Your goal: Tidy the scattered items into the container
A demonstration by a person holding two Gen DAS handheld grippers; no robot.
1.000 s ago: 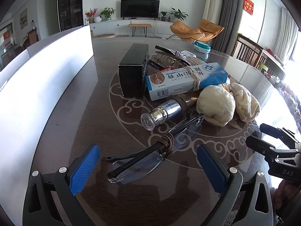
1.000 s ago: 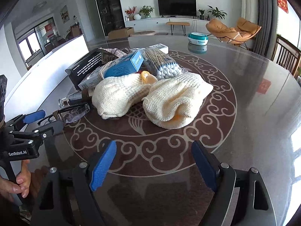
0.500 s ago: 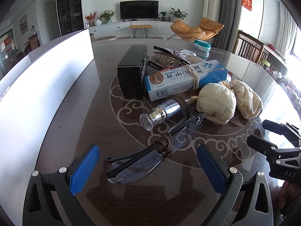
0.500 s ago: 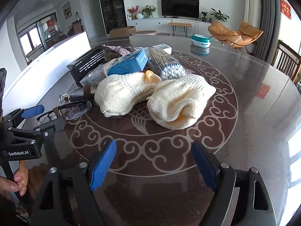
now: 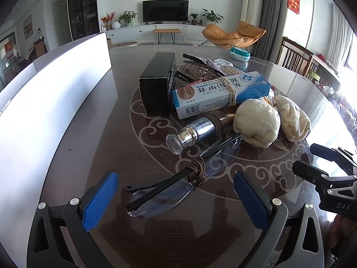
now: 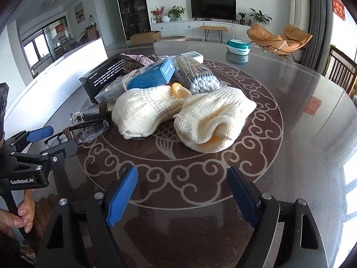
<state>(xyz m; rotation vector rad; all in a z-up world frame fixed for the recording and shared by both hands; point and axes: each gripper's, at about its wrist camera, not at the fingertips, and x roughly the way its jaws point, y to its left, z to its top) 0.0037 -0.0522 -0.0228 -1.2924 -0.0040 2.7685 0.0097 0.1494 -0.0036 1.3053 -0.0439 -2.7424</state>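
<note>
A pile of items lies on the round table: folded glasses (image 5: 178, 183) tied with a brown band, a small glass bottle (image 5: 196, 131), a blue-and-white carton (image 5: 221, 93), a black box (image 5: 158, 84), a hair claw (image 5: 200, 67), two cream knitted gloves (image 6: 178, 114) and a bag of cotton swabs (image 6: 198, 76). The white container (image 5: 55, 98) stands to the left. My left gripper (image 5: 176, 198) is open, low over the table, with the glasses between its fingers. My right gripper (image 6: 183, 194) is open and empty, in front of the gloves.
A teal round tin (image 6: 238, 46) sits at the table's far side. Wooden chairs (image 5: 296, 60) stand at the right of the table. Each gripper shows in the other's view, the right one (image 5: 330, 174) and the left one (image 6: 33, 154).
Both grippers have drifted slightly; the pile looks a touch farther in each view. Nothing was taken hold of or moved.
</note>
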